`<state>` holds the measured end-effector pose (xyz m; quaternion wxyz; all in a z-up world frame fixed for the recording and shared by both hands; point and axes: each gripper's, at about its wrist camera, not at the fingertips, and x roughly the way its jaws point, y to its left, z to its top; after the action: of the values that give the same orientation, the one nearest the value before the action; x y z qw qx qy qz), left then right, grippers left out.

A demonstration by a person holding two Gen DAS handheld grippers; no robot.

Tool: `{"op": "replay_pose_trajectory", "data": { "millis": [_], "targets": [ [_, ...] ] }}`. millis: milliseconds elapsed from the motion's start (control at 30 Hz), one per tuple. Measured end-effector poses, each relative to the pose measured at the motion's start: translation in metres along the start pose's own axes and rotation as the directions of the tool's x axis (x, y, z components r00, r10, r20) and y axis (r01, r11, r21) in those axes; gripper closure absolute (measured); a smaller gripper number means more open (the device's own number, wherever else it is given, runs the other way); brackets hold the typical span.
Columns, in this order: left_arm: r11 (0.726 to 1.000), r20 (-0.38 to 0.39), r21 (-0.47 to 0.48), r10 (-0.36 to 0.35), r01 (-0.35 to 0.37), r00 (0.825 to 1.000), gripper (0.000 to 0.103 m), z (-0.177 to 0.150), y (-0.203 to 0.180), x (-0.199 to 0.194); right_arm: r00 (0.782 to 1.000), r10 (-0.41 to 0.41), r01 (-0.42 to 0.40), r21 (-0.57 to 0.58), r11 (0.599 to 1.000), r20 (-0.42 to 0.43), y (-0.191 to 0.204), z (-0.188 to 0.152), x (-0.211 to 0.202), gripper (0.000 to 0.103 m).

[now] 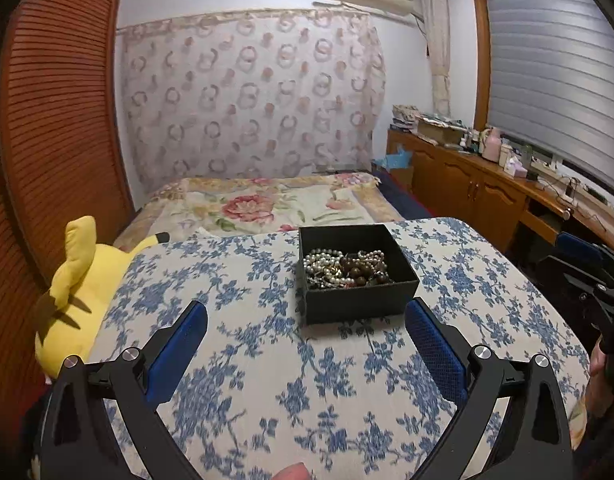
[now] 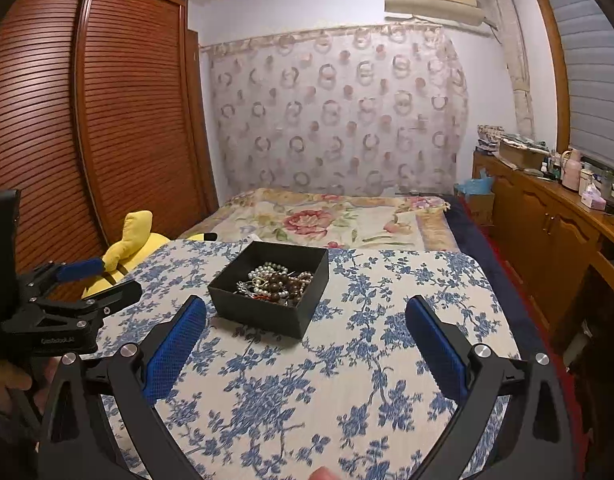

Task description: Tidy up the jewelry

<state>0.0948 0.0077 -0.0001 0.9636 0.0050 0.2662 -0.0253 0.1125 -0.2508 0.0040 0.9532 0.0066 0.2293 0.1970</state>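
A black box (image 1: 357,276) of pearl and brown bead jewelry (image 1: 345,268) sits uncovered on the blue-flowered surface (image 1: 267,360) in a bedroom, toward the far edge. My left tongs (image 1: 306,322) hover just short of the box, jaws spread wide with nothing between them. My right tongs (image 2: 305,320) hang to the box's right and nearer me, equally wide and empty. A yellow plush toy (image 1: 75,292) lies off the surface's left edge; beyond is a bed (image 1: 267,204) with a floral cover.
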Motion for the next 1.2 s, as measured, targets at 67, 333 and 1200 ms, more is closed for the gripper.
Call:
{"op": "replay_pose_trajectory", "data": {
  "millis": [67,333,1200],
  "targets": [
    [1.0,0.006,-0.002,0.015,-0.015,1.0,0.008,-0.003,0.001,-0.007,1.0,-0.011,0.011,0.011,1.0,0.012,0.0,-0.003,-0.006,0.003],
    [1.0,0.006,-0.003,0.027,-0.027,1.0,0.008,-0.013,0.0,-0.02,0.999,-0.034,0.033,0.025,0.999,0.026,0.003,-0.01,-0.012,0.003],
    [0.999,0.024,-0.021,0.036,-0.036,0.999,0.008,-0.016,0.002,-0.021,0.999,-0.044,0.044,0.03,0.999,0.01,0.002,-0.019,-0.007,0.003]
  ]
}}
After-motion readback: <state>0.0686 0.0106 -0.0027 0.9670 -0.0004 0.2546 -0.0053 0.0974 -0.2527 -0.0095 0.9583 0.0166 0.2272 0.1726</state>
